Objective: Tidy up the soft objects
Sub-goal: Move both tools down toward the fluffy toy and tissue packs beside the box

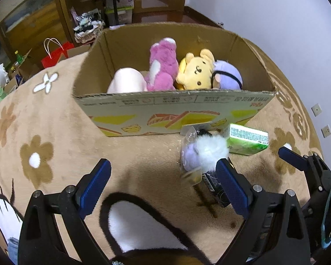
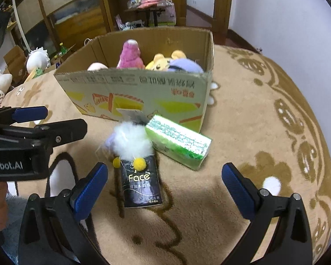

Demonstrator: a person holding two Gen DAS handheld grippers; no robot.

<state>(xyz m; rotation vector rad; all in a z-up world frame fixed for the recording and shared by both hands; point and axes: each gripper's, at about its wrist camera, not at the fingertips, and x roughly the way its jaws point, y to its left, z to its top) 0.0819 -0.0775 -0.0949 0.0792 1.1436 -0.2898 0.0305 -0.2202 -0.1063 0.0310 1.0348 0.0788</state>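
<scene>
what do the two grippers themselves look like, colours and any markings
Both the left gripper and right gripper have black angular frames with silver bolts and two fingers faced with ribbed blue pads. The right wrist view shows white "Robot.AI" lettering on the left gripper's body.

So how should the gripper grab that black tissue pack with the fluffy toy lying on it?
Probably by its two long sides near the bare near end, coming from above with the right gripper. The black tissue pack lies flat, lengthwise toward that gripper, and the fluffy white toy covers only its far end. The open jaws look wide enough.
</scene>
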